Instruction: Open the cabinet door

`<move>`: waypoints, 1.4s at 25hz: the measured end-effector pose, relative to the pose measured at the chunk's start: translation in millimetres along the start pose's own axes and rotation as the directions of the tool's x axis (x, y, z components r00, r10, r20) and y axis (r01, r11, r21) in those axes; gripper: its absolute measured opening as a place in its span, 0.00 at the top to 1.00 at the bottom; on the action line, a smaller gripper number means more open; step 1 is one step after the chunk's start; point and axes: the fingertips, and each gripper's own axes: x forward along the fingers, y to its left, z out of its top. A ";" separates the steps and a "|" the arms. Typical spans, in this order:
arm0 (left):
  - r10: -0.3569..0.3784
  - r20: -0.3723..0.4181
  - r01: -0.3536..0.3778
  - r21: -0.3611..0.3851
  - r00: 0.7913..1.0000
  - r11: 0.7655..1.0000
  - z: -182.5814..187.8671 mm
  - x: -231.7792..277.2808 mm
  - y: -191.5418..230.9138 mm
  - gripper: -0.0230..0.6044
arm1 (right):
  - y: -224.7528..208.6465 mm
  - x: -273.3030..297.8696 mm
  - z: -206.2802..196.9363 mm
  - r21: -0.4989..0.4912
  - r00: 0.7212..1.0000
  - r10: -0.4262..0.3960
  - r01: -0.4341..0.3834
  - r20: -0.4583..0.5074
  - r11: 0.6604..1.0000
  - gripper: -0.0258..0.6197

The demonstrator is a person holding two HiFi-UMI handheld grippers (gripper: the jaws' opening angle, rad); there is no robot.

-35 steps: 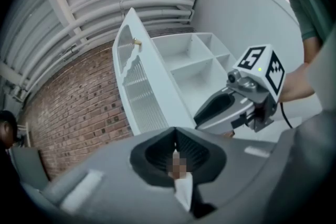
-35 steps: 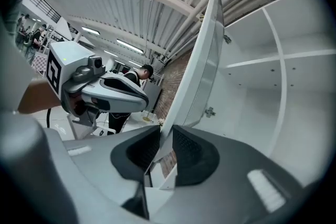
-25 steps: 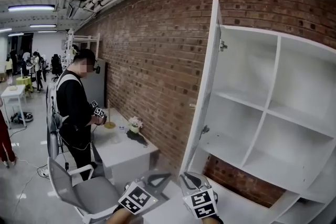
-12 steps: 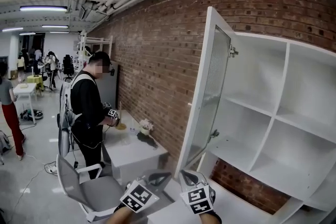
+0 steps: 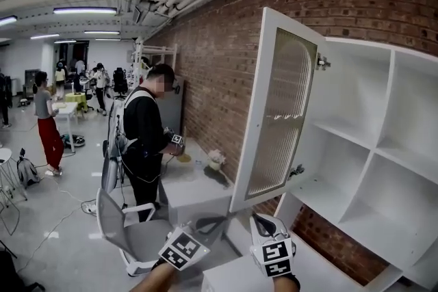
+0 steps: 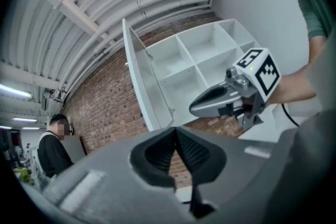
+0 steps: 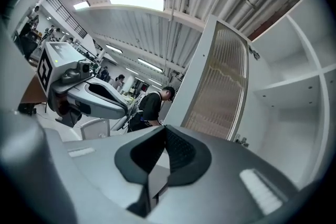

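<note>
Swung wide on its hinges from the left side of the white cabinet (image 5: pixel 383 147), clear of the bare shelves: cabinet door (image 5: pixel 280 113), white-framed with a ribbed glass pane; behind both, a brick wall (image 5: pixel 212 58).

Low in the head view, below the door's bottom edge and apart from it: left gripper (image 5: pixel 220 219) and right gripper (image 5: pixel 259 218), side by side, aimed towards the cabinet.

Pressed together and pinching nothing, in the left gripper view, the left jaws; likewise pressed together and empty, in the right gripper view, the right jaws; touching neither door nor cabinet.

Further left along the wall, at a white table (image 5: pixel 195 191): a person in black (image 5: pixel 145 137) holding a marker-cubed gripper; near that person, a grey office chair (image 5: pixel 120 232); more people well back in the room.
</note>
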 end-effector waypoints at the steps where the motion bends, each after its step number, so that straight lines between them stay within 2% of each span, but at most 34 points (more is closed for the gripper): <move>1: 0.009 -0.003 -0.009 0.001 1.000 1.000 0.5 -2.8 -0.9 0.96 | 1.3 -3.3 3.1 -0.003 1.000 0.004 -0.004 0.009 1.000 0.95; 9: 0.040 -0.014 -0.040 0.011 0.999 0.999 9.1 -13.9 -9.7 0.96 | 9.6 -25.4 18.9 -0.021 0.998 0.033 -0.032 0.048 0.999 0.95; 15: 0.055 -0.010 -0.055 0.022 0.998 0.998 17.8 -25.0 -14.3 0.96 | 15.0 -36.0 21.8 -0.056 0.999 0.032 -0.029 0.043 0.998 0.95; 35: 0.084 -0.011 -0.084 0.038 0.996 0.996 28.4 -56.6 -23.2 0.96 | 34.7 -56.3 29.8 -0.052 0.997 0.053 -0.050 0.050 0.997 0.95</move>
